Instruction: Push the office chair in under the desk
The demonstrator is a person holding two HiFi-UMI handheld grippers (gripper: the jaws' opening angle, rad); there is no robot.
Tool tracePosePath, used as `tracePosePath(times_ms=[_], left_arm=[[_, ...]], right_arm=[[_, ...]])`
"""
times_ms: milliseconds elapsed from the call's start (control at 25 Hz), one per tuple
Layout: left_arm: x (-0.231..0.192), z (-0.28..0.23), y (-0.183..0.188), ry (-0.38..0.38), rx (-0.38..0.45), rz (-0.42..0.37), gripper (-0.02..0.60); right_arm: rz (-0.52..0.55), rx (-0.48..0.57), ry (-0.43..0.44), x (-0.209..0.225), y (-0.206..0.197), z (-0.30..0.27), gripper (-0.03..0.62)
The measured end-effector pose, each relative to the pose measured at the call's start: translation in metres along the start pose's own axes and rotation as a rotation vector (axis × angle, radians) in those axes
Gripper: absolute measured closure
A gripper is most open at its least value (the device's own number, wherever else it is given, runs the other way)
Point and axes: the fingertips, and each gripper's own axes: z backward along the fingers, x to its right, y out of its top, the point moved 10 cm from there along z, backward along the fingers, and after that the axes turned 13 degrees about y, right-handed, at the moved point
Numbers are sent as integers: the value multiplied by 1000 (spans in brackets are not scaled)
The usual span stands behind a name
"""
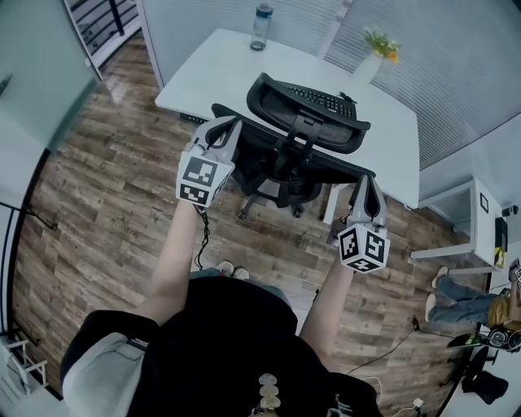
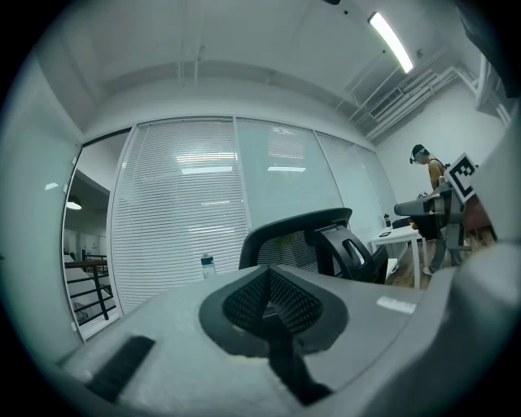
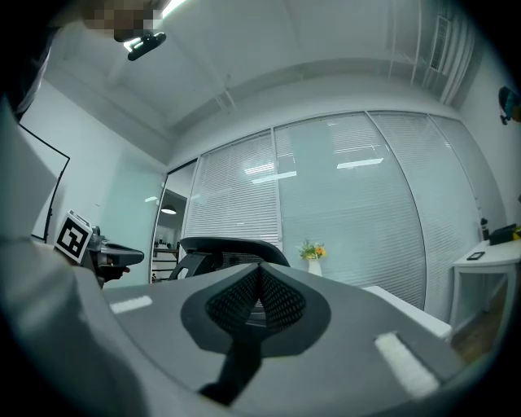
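A black mesh office chair (image 1: 281,159) with a headrest (image 1: 309,110) stands at the near edge of the white desk (image 1: 220,69), its seat partly under the top. My left gripper (image 1: 226,126) is shut and empty, its tips at the left end of the chair back's top edge. At the right end of that edge my right gripper (image 1: 365,183) is likewise shut and empty. Whether either gripper touches the chair I cannot tell. In the left gripper view the shut gripper (image 2: 269,273) points level past the headrest (image 2: 297,236). The right gripper (image 3: 259,273) shows the chair (image 3: 228,248) to its left.
A water bottle (image 1: 260,26) and a vase of flowers (image 1: 376,50) stand on the desk's far side. A small white side table (image 1: 472,220) is at the right, with a seated person (image 1: 480,305) beyond it. A stair railing (image 1: 102,20) is at the top left.
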Motion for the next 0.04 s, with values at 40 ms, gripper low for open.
tracePosePath(times_ms=[40], left_arm=[[0,0,0,0,0,-2,574]], right_arm=[[-1,-2,0,0,0,0,589]])
